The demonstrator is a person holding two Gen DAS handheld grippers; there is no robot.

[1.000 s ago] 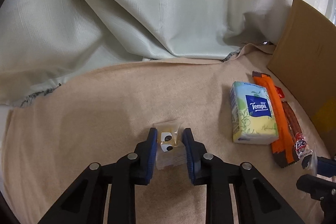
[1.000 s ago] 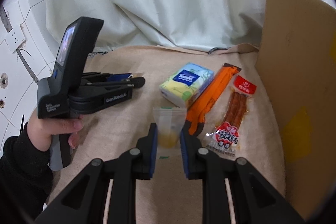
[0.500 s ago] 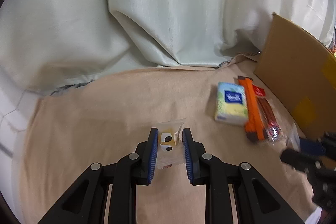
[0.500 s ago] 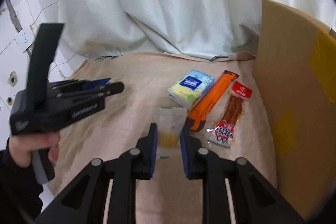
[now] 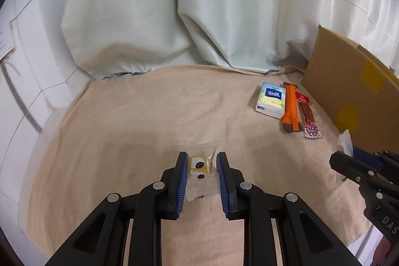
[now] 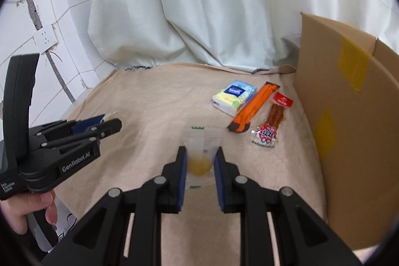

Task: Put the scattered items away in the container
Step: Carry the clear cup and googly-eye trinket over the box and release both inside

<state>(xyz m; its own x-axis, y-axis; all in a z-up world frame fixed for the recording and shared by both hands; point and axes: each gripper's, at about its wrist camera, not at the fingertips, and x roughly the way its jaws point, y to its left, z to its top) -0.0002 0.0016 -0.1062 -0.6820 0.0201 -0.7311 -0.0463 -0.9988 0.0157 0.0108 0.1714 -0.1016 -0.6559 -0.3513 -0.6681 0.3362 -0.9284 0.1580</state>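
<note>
My left gripper is shut on a clear snack packet with a yellow-and-white treat, held above the beige cloth. My right gripper is shut on a clear sachet with a yellow piece inside, also lifted. A tissue pack, an orange bar wrapper and a red sausage packet lie side by side by the cardboard box. The left gripper shows at the left of the right wrist view, the right gripper at the right edge of the left wrist view.
A beige cloth covers the table. Pale green curtains hang behind it, and a white tiled wall with a socket stands to the left. The box wall rises along the right side. A hand grips the left tool.
Both grippers have risen and pulled back with their packets, so the table items look smaller and farther. The left one swung left, and more of the tiled wall shows.
</note>
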